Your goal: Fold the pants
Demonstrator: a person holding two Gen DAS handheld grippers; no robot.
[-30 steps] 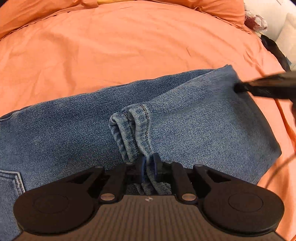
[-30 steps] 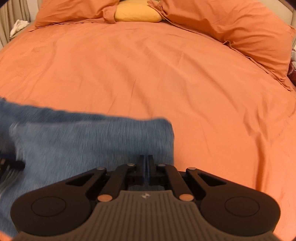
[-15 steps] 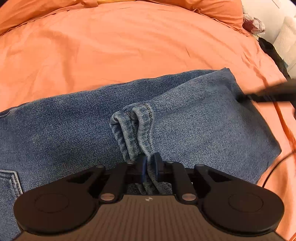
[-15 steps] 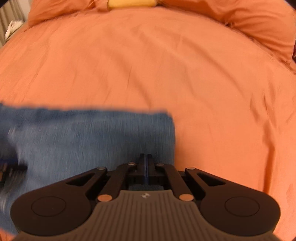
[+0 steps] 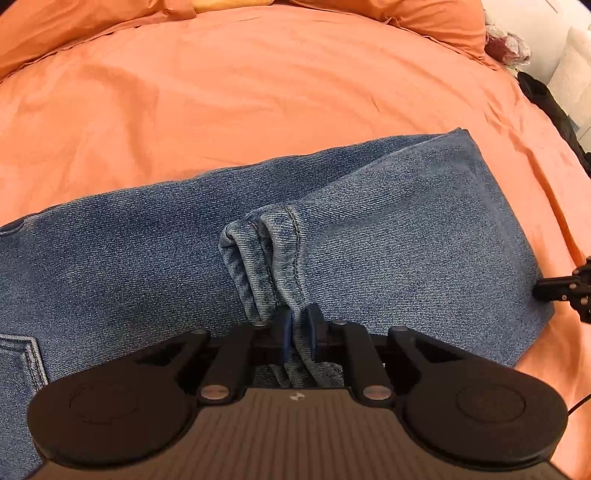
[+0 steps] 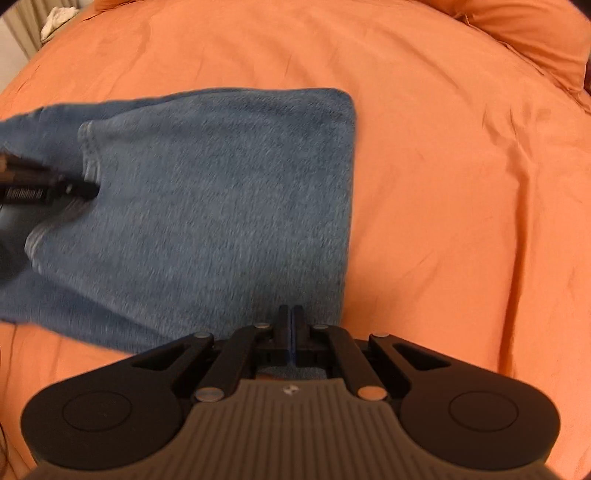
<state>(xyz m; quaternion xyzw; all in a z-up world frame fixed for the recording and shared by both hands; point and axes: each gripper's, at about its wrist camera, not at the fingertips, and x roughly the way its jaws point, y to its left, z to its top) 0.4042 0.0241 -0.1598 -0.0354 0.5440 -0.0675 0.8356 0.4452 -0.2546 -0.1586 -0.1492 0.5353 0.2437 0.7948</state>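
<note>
The left gripper [image 5: 298, 325] clamps the bunched hem of the jeans [image 5: 388, 258]; the right gripper [image 6: 291, 325] is fully closed above their edge, gripping nothing visible.

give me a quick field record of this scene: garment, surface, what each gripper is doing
garment: blue denim jeans, leg end folded back over the rest
hem: stitched cuff edge bunched in ridges on top
surface: orange bedsheet, lightly creased
left gripper: jaws pinched on the cuff edge
right gripper: jaws together at the near edge of the fold; whether cloth sits between them is not clear
background: orange pillows at the far side
fold state: one fold laid, not a compact stack
</note>
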